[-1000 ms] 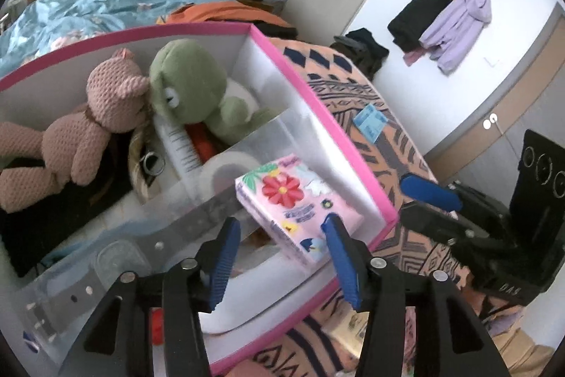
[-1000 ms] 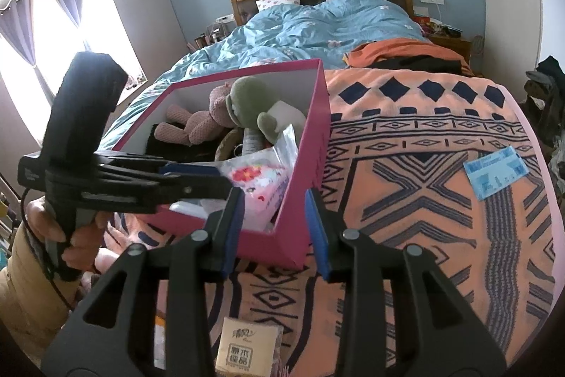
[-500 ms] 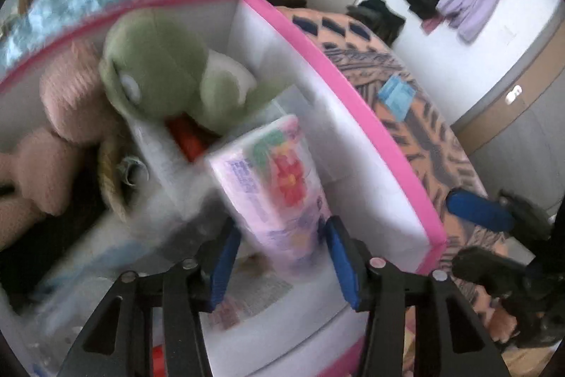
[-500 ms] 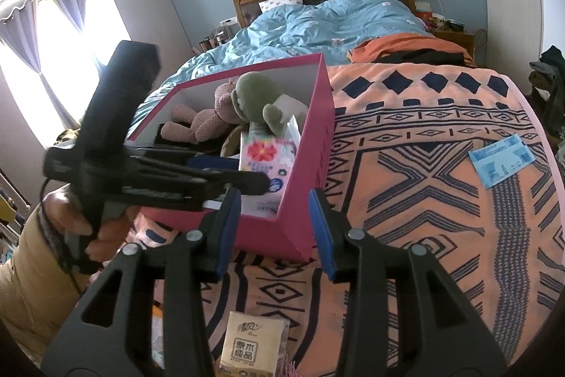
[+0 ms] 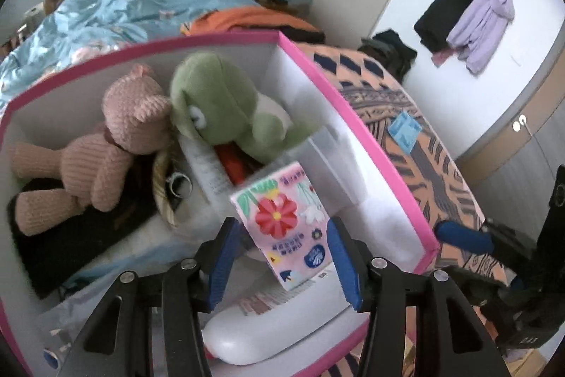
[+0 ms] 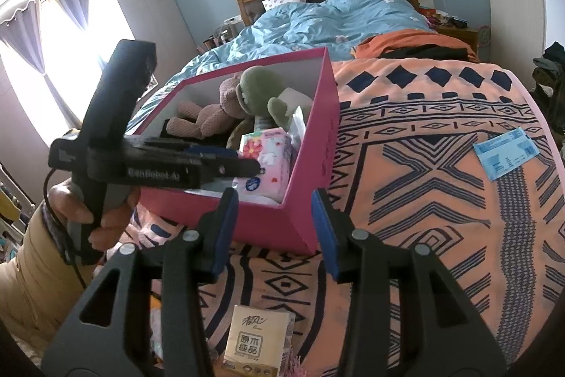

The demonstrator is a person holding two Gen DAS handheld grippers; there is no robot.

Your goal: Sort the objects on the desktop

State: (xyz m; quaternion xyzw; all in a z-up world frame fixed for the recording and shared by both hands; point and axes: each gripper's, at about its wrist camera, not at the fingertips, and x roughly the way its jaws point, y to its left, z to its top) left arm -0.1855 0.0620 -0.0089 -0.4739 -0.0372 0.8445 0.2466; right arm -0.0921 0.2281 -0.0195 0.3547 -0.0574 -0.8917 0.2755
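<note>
The left gripper (image 5: 280,265) pinches the soft, light floral tissue pack (image 5: 287,228) by its lower sides, over the pink box's (image 5: 356,129) near corner; the right gripper (image 6: 275,228), empty, has just been opening.

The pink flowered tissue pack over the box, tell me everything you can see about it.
The tissue pack is a soft pink plastic-wrapped block printed with a red flower, green leaves and small blue logos. It stands tilted between the blue pads of the left tongs, inside the pink-walled box. Whether the pads press it cannot be told. Its lower end is near a white bottle; a green plush frog sits behind it.
</note>
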